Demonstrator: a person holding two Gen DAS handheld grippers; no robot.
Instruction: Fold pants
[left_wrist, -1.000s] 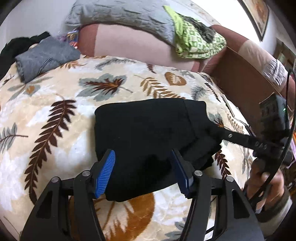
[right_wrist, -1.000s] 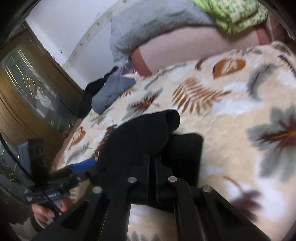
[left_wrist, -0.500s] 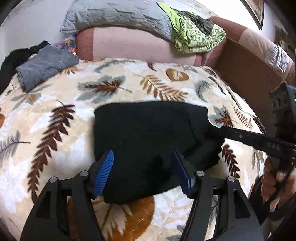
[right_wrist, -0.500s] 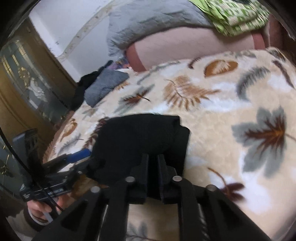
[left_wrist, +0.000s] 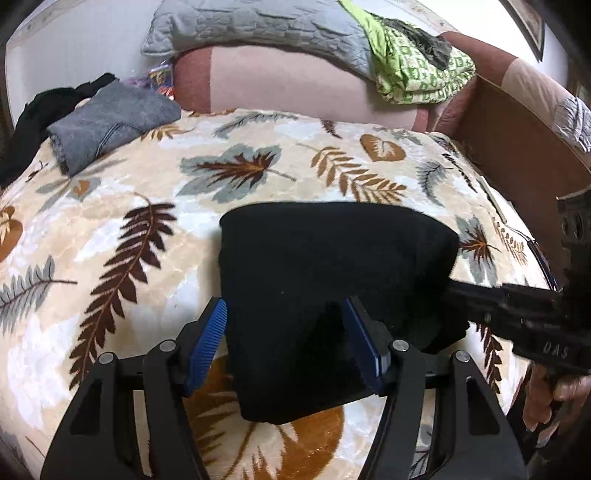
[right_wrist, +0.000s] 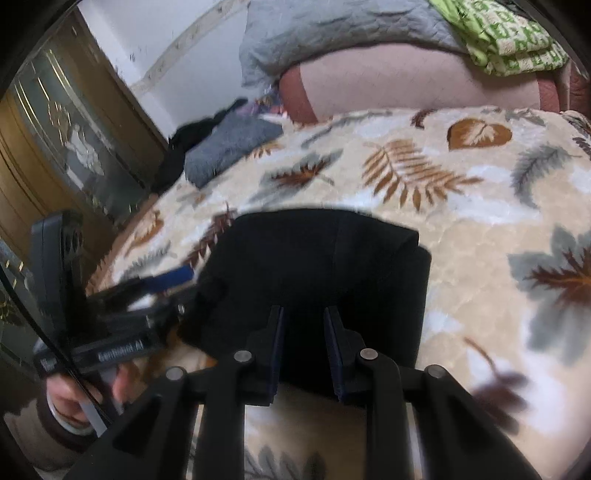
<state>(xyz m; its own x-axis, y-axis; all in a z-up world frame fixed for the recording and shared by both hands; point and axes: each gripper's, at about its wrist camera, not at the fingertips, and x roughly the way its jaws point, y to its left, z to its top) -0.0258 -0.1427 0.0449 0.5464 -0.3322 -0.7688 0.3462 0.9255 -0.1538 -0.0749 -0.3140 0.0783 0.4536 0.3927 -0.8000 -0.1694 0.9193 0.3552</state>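
Centrally on the leaf-patterned blanket (left_wrist: 122, 236) lie the folded black pants (left_wrist: 332, 280). Left gripper (left_wrist: 286, 339): jaws apart, hovering at the near edge of the pants, not pressing them. Right gripper (right_wrist: 303, 345): jaws have just been opening, now narrowly apart, with the near edge of the pants lying between them, unclamped.

right claw (right_wrist: 303, 345) parted, opening | over folded black pants (right_wrist: 314, 266) | leaf-print blanket (right_wrist: 480, 229)
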